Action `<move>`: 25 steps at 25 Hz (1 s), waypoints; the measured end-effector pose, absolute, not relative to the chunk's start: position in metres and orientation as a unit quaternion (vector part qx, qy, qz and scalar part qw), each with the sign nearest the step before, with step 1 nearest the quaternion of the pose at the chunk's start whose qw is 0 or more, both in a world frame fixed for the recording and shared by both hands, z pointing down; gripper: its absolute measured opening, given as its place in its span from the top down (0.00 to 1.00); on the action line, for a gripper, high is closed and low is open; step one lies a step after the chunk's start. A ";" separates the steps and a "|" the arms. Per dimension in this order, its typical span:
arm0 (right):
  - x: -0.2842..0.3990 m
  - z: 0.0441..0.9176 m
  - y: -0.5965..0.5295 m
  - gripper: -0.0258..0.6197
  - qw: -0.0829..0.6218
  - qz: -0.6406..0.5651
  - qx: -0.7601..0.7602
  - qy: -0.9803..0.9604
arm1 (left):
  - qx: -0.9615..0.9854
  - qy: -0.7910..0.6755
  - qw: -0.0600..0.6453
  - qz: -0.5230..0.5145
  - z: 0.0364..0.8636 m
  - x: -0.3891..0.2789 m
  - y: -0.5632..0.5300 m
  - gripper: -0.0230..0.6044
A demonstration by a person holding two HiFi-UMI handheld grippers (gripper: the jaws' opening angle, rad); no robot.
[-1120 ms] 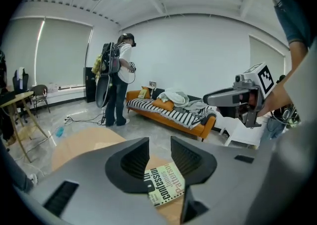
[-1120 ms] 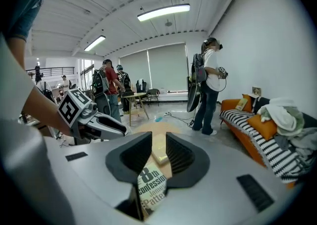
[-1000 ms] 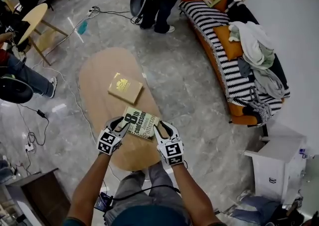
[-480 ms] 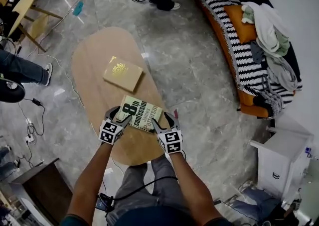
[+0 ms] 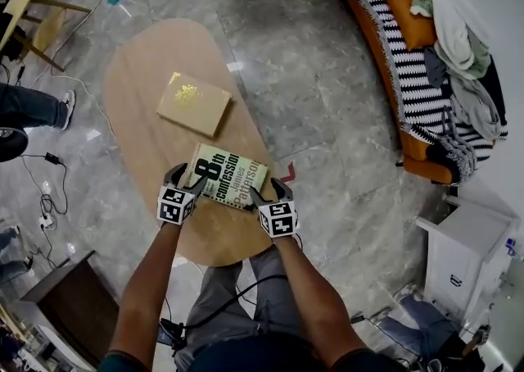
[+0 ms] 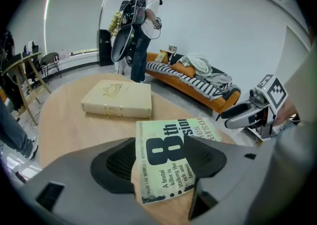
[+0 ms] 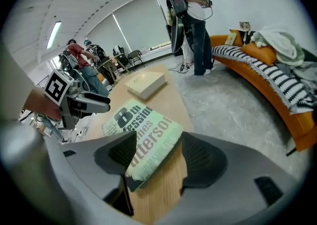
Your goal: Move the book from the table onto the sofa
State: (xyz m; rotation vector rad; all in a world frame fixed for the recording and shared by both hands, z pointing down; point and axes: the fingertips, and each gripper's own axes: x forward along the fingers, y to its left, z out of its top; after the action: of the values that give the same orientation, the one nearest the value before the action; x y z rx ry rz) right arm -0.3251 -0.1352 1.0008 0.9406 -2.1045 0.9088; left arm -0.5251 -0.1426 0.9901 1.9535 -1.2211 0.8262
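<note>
Books: two, both on the oval table: a green paperback at centre, and a cream hardcover at its 11 o'clock. Tables: two, counting the small round table at 10 o'clock. Sofa: one, 2 o'clock. White cabinet: one, 4 o'clock. Grippers: two, the left gripper and the right gripper.

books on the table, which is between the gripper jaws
The green paperback: left gripper and right gripper each straddle a near corner, jaws just opened wide. The cream hardcover lies beyond.

open floor between table right edge and sofa; tan book occupies table centre; clothes heaped on sofa.
</note>
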 end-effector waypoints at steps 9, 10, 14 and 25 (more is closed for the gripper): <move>-0.327 1.047 -0.121 0.52 0.330 0.390 0.348 -0.786 | 0.733 -0.470 0.377 0.316 1.043 -0.530 -0.130 0.50; -0.328 1.050 -0.120 0.52 0.329 0.396 0.346 -0.784 | 0.732 -0.472 0.379 0.313 1.046 -0.530 -0.130 0.50; -0.336 1.059 -0.115 0.52 0.324 0.414 0.335 -0.782 | 0.735 -0.471 0.389 0.295 1.050 -0.529 -0.130 0.50; -0.328 1.042 -0.112 0.66 0.313 0.432 0.356 -0.767 | 0.713 -0.506 0.415 0.253 1.031 -0.525 -0.125 0.54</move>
State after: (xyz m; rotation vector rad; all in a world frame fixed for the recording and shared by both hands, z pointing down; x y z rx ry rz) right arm -0.3280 -0.1123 1.0421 0.9381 -2.0242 1.1393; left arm -0.5249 -0.1253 1.0311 1.7900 -1.2713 0.6352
